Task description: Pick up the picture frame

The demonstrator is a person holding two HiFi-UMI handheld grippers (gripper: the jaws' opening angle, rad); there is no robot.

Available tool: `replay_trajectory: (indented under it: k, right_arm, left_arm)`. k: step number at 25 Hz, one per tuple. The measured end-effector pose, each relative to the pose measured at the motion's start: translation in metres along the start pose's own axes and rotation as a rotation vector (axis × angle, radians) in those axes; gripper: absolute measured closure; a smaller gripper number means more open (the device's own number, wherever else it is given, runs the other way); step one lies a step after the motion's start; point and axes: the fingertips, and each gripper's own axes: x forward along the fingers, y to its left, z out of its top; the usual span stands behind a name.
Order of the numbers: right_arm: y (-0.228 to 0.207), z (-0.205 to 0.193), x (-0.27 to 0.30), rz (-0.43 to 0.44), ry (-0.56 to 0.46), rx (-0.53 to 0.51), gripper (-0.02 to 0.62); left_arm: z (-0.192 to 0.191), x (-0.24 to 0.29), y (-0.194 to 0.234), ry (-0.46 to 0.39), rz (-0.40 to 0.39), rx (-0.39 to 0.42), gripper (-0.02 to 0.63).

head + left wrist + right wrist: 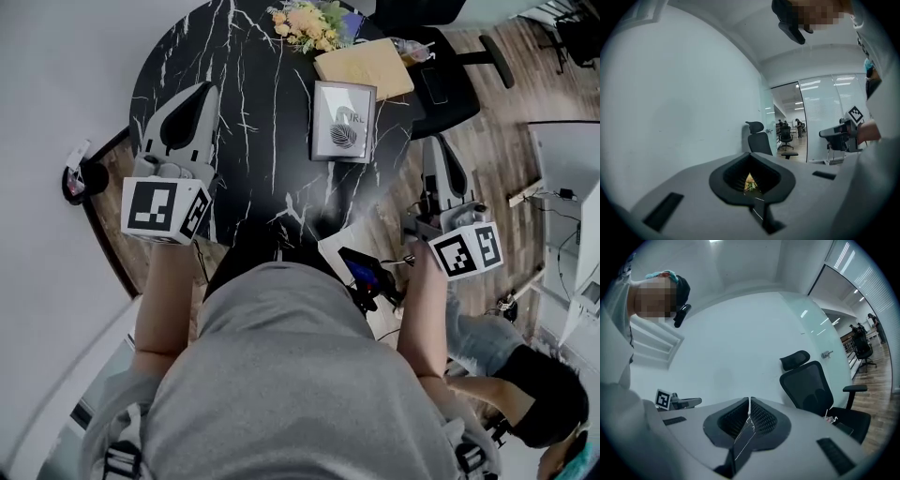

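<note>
The picture frame [343,121], pale-framed with a dark leaf print, lies flat on the black marble table [253,169] toward its far right side. My left gripper [208,86] hovers over the table's left part, well left of the frame, its jaws together and holding nothing. My right gripper [434,141] hangs off the table's right edge, just right of and nearer than the frame, shut and empty. In the right gripper view the jaws [749,400] meet along a seam. The left gripper view shows the jaws [751,157] closed, with a sliver of flowers through the gap; neither gripper view shows the frame.
A bunch of yellow flowers [309,26] and a wooden board [366,67] lie at the table's far edge behind the frame. A black office chair [450,66] stands beyond the table. Another person [525,394] sits low at the right. A white wall runs along the left.
</note>
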Motion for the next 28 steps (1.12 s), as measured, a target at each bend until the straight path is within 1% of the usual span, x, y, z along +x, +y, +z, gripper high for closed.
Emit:
replay_trajectory:
  k: [12,23,28]
  right_arm:
    - [0.001,-0.008,0.015,0.037,0.040,0.005,0.567]
    - [-0.008,-0.022,0.021,0.039,0.086,0.005,0.566]
    - [-0.015,-0.031,0.021,0.030,0.112,0.001,0.566]
  left_arm:
    - [-0.013,0.012,-0.011,0.027,-0.017,0.006,0.601]
    - [-0.028,0.018,-0.008,0.048,-0.010,-0.024,0.601]
    - [-0.028,0.022,-0.004,0.041,-0.001,-0.035,0.601]
